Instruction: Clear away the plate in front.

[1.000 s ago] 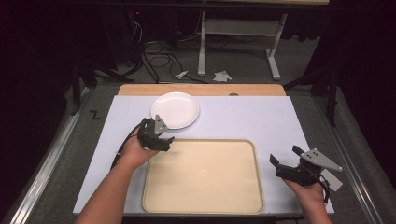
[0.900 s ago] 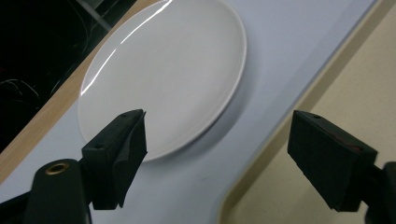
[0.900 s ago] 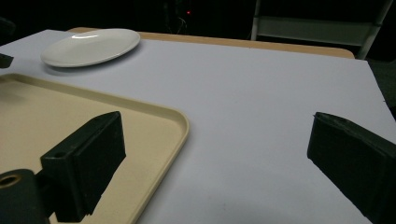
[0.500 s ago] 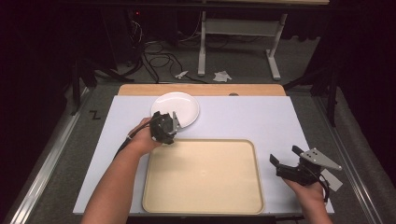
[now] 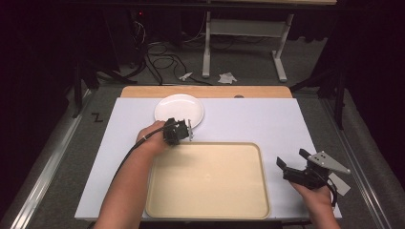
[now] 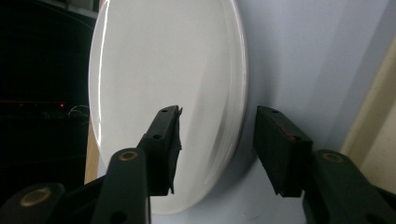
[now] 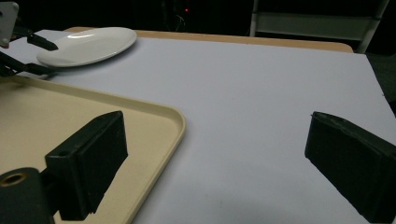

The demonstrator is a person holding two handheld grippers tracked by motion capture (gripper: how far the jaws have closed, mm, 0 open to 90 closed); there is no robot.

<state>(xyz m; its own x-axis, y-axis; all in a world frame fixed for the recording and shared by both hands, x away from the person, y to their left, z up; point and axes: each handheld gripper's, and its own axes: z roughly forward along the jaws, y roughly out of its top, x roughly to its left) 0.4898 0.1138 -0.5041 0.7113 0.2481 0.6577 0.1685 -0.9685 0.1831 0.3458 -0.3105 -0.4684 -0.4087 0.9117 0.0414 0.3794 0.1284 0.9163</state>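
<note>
Step in hand, by the look of it: lining up a grasp on the round white glossy plate (image 5: 179, 110), likely for transfer to the shallow beige rectangular plastic tray (image 5: 208, 205). Grasp not yet made.

Plate position: flat on the pale white table sheet (image 5: 267, 119), toward the far left, just beyond the tray's far-left corner, apart from the tray rim. Nothing on the plate, nothing in the tray.

Left gripper (image 6: 217, 140): rolled on its side, jaws well apart and straddling the near rim of the plate. One jaw over the plate's upper face, the other outside the edge, beside or below the rim over the sheet. Gap visible between each jaw and the rim in the left gripper view; contact cannot be confirmed, probably none. Holding nothing. Same gripper seen in the high view at the plate's near edge (image 5: 184, 131).

Right gripper (image 5: 292, 164): parked off the tray's right side, low over the sheet, jaws wide apart, empty. In the right gripper view (image 7: 219, 158), one jaw over the tray corner, the other over bare sheet, plate far off.

Next move calls for: small advance to seat the rim deeper between the jaws, then close on the edge. Thin, slick rim, so expect slip or tilt on lift; firm pinch and level wrist needed before carrying over the tray lip.
</note>
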